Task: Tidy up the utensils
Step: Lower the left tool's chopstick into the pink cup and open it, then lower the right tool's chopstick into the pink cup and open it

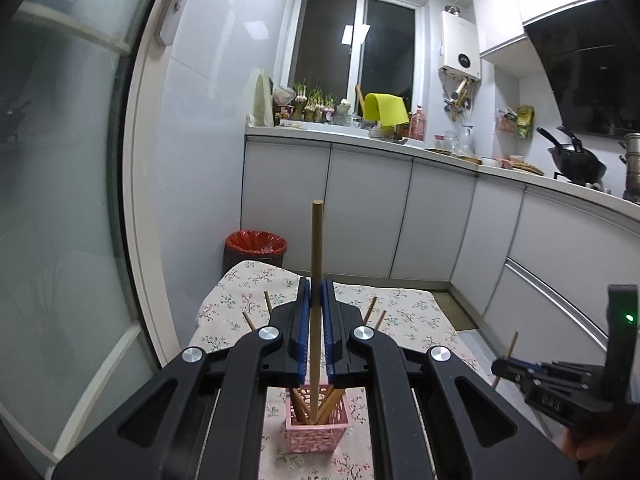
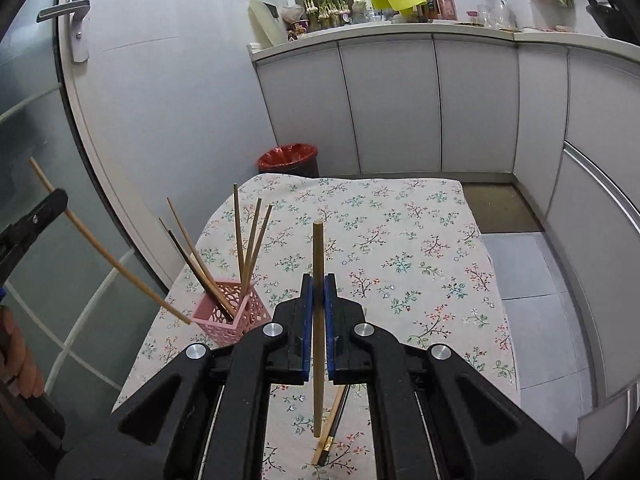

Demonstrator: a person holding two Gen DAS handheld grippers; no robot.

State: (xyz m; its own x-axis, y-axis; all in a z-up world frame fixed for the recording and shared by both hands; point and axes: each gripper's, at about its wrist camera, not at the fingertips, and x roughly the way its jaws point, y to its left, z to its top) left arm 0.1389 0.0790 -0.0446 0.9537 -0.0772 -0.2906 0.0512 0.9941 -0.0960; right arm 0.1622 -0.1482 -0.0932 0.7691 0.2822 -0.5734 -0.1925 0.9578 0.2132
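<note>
Each gripper is clenched on one thin, light, stiff wooden chopstick: the left gripper (image 1: 316, 312) near its middle (image 1: 316, 248), the right gripper (image 2: 319, 304) likewise (image 2: 318, 252). The smooth sticks may slip above the pink perforated plastic basket (image 2: 250, 316).

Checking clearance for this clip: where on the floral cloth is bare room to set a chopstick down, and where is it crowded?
The floral tablecloth is bare across its far and right parts, from the pink basket to the right edge. Crowded: the left side at the basket with its leaning chopsticks, and the near edge where loose chopsticks lie.
</note>
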